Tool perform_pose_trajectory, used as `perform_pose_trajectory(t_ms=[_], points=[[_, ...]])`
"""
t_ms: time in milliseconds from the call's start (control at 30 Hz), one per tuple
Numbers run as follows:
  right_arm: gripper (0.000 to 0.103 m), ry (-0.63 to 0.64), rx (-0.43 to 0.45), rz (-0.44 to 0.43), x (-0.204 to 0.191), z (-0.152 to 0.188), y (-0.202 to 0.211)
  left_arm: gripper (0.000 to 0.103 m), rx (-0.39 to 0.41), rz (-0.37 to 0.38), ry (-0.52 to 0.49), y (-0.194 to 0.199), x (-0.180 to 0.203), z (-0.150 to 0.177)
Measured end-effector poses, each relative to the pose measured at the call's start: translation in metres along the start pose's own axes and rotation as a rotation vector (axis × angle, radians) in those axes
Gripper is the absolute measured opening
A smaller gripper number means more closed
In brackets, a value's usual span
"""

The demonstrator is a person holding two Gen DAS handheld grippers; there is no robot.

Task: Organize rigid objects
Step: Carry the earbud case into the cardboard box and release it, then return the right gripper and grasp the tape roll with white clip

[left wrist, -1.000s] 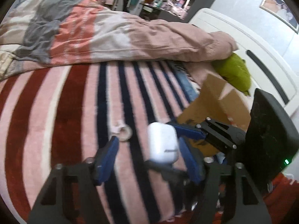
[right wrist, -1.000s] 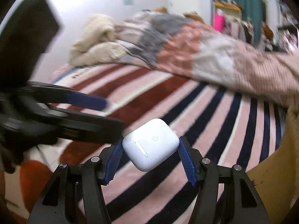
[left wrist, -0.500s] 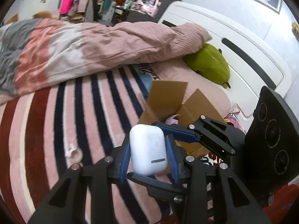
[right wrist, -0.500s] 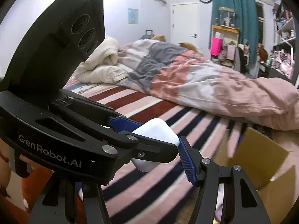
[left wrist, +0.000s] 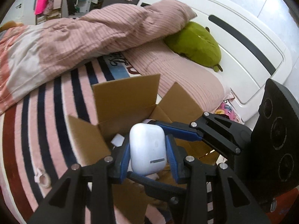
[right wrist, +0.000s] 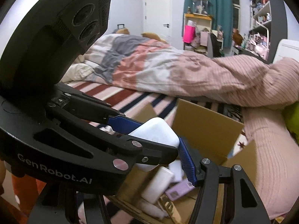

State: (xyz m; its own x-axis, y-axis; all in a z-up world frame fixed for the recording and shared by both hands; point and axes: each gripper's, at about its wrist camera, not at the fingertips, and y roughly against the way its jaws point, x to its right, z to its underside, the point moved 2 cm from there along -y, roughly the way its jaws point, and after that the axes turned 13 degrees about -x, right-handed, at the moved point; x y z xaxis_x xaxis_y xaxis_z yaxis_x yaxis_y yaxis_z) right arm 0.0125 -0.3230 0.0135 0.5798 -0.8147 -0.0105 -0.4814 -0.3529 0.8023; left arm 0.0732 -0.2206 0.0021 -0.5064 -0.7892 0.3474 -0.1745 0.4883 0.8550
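Observation:
A white earbud case (left wrist: 147, 148) is clamped between the blue pads of my left gripper (left wrist: 148, 160), above the open cardboard box (left wrist: 125, 100). My right gripper (left wrist: 164, 130) reaches in from the right, its blue finger (left wrist: 179, 130) behind the case. In the right wrist view the case (right wrist: 155, 136) sits between the left gripper's pad (right wrist: 123, 123) and my right finger (right wrist: 186, 164); the left gripper hides my other right finger. My right gripper (right wrist: 157, 149) looks closed on the case too. The box (right wrist: 205, 123) holds a white charger (right wrist: 158, 184) and a purple item (right wrist: 177, 190).
The box stands on a striped blanket (left wrist: 37, 130). A small white ring piece (left wrist: 43, 177) lies on the blanket left of the box. A pink duvet (left wrist: 93, 35), a pink pillow (left wrist: 186, 78), a green plush (left wrist: 194, 44) and the white headboard (left wrist: 243, 46) lie beyond.
The left gripper closed on the case that the right gripper held. Both grippers carried it from above the blanket to above the open box.

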Motion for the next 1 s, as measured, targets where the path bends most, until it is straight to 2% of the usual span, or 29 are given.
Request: perform_pose_trajectory(t_ms=[200,333,400,567,900,1000], points=[[0.056,-0.048,-0.048,-0.014,0.019,0.007,-0.008,0.033,-0.042,0.023,-0.014,-0.019,0.006,-0.010],[0.056,-0.067,-0.050,-0.027,0.025,0.010,-0.007,0.033,-0.050,0.020,-0.023,-0.023,0.008,-0.011],[0.056,-0.067,-0.053,-0.029,0.027,0.010,-0.007,0.037,-0.050,0.018,-0.020,-0.022,0.007,-0.012],[0.057,-0.071,-0.062,-0.032,0.026,0.010,-0.007,0.060,-0.013,0.002,-0.004,-0.007,0.001,-0.009],[0.058,-0.056,-0.042,-0.012,0.009,0.000,0.003,0.067,0.096,-0.065,0.036,0.052,-0.025,0.020],[0.063,-0.035,-0.029,-0.014,-0.006,-0.008,0.005,0.071,0.142,-0.106,0.056,0.072,-0.040,0.037]])
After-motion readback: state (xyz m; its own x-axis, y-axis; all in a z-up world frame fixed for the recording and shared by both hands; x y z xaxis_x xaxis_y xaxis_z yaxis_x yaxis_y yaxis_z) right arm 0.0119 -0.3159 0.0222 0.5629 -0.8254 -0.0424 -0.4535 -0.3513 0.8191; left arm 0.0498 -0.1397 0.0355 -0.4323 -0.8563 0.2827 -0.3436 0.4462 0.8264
